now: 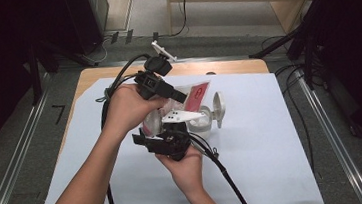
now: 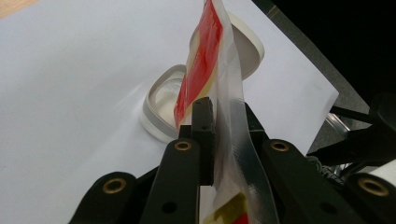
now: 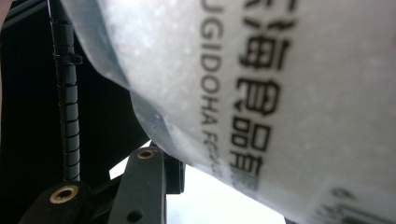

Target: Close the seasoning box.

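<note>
So the setup is a wooden table [image 1: 116, 74] with a big white sheet [image 1: 263, 144] laid over it, grey carpet all round, black cables on the floor and dark curtains down both sides.

From the high view, both hands are bunched together mid-table. The left gripper [image 1: 168, 90] sits farther from the person, the right gripper [image 1: 169, 133] nearer, and between them they've got a clear plastic pouch [image 1: 196, 94] with a red label held up off the sheet. Just to the right of the hands is a white container [image 1: 202, 122] on the paper, its round hinged lid [image 1: 218, 108] flipped open and standing up. The pouch hangs right above and beside that container.

Left gripper view: this one's pretty clear. The two black jaws are clamped tight on the edge of the pouch [image 2: 219, 93], which rises up edge-on between them, red and yellow print on one face, clear film on the other. Behind it the open white container [image 2: 159, 107] sits on the sheet with the lid [image 2: 247, 49] tipped back beyond it.

Right gripper view: the frosted pouch [image 3: 280, 93] is right up against the lens, black lettering running sideways across it. One black jaw pokes up at the bottom left with the film lying against it, so it looks clenched on the bag too. A ribbed black cable [image 3: 67, 102] runs down the left side.
</note>
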Demonstrator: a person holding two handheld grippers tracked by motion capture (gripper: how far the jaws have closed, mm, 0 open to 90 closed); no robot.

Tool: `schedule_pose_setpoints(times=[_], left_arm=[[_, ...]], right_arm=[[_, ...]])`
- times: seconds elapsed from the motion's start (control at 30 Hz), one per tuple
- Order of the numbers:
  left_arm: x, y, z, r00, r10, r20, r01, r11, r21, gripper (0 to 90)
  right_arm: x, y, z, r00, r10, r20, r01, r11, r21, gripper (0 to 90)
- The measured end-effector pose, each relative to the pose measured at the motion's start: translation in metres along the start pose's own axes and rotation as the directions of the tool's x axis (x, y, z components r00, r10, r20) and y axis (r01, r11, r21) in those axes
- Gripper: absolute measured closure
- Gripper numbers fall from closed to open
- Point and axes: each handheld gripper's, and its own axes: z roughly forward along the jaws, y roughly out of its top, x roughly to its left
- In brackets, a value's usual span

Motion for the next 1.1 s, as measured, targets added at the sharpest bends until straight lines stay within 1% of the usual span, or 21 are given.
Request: schedule_pose_setpoints(times=[0.1, 0.17, 0.23, 0.3, 0.37, 0.4, 0.47, 0.5, 0.53, 0.67, 0.7, 0.73, 0.87, 0.97, 1.1], left_arm=[[-0.0004, 0.0005, -0.0001, 1.0000, 0.003, 0.001, -0.003, 1.0000, 0.009, 82.6], [-0.0010, 0.0008, 0.0003, 1.0000, -0.005, 0.004, 0.005, 1.0000, 0.007, 82.6], [0.0001, 0.0013, -0.0007, 0.9999, 0.015, 0.004, -0.015, 0.9997, 0.021, 82.5], [-0.0009, 0.0017, -0.0001, 0.9999, 0.013, 0.001, -0.013, 0.9997, 0.020, 82.5], [-0.0022, 0.0018, 0.0012, 1.0000, 0.004, 0.004, -0.004, 1.0000, 0.004, 82.5], [-0.0014, 0.0023, 0.0002, 0.9998, 0.019, 0.003, -0.019, 0.9996, 0.021, 82.4], [-0.0018, 0.0026, 0.0004, 0.9998, 0.019, 0.001, -0.019, 0.9996, 0.021, 82.4], [-0.0027, 0.0025, 0.0010, 1.0000, 0.008, 0.002, -0.008, 0.9999, 0.012, 82.4], [-0.0018, 0.0027, 0.0004, 0.9998, 0.020, 0.002, -0.020, 0.9996, 0.023, 82.4], [-0.0014, 0.0028, 0.0004, 0.9997, 0.022, 0.006, -0.022, 0.9994, 0.026, 82.3], [-0.0017, 0.0030, 0.0002, 0.9998, 0.021, 0.001, -0.021, 0.9993, 0.030, 82.3], [-0.0027, 0.0029, 0.0007, 0.9999, 0.010, 0.000, -0.010, 0.9997, 0.022, 82.3], [-0.0026, 0.0024, 0.0010, 1.0000, 0.008, 0.003, -0.008, 0.9998, 0.015, 82.3], [-0.0026, 0.0027, 0.0007, 1.0000, 0.008, 0.000, -0.008, 0.9997, 0.024, 82.3], [-0.0039, 0.0033, 0.0013, 1.0000, 0.007, -0.001, -0.007, 0.9998, 0.021, 82.2]], right_arm=[[0.0001, -0.0005, -0.0024, 1.0000, -0.007, 0.000, 0.007, 1.000, -0.001, 63.0], [0.0005, -0.0007, -0.0034, 1.0000, -0.007, 0.003, 0.007, 1.000, -0.001, 63.0], [0.0003, -0.0005, -0.0038, 1.0000, -0.006, 0.000, 0.006, 1.000, -0.002, 63.0], [0.0002, -0.0005, -0.0044, 1.0000, -0.006, 0.004, 0.006, 1.000, -0.003, 63.1], [0.0001, -0.0006, -0.0050, 1.0000, -0.007, 0.004, 0.007, 1.000, -0.004, 63.0], [0.0001, -0.0005, -0.0050, 1.0000, -0.006, 0.004, 0.006, 1.000, -0.005, 63.1], [0.0000, -0.0005, -0.0051, 1.0000, -0.003, 0.002, 0.003, 1.000, -0.008, 63.0], [0.0001, -0.0004, -0.0051, 1.0000, -0.001, 0.002, 0.001, 1.000, -0.009, 63.0], [0.0001, -0.0005, -0.0050, 1.0000, -0.001, 0.003, 0.001, 1.000, -0.010, 63.0], [0.0001, -0.0005, -0.0057, 1.0000, -0.002, 0.000, 0.002, 1.000, -0.007, 63.0], [0.0001, -0.0005, -0.0058, 1.0000, -0.001, 0.000, 0.001, 1.000, -0.008, 63.0], [0.0001, -0.0005, -0.0057, 1.0000, -0.001, 0.000, 0.001, 1.000, -0.008, 63.0], [0.0004, -0.0006, -0.0053, 1.0000, -0.001, 0.000, 0.001, 1.000, -0.009, 63.0], [0.0008, -0.0007, -0.0053, 1.0000, 0.002, -0.003, -0.002, 1.000, -0.008, 63.0], [0.0008, -0.0004, -0.0060, 1.0000, 0.005, -0.005, -0.005, 1.000, -0.008, 63.0]])
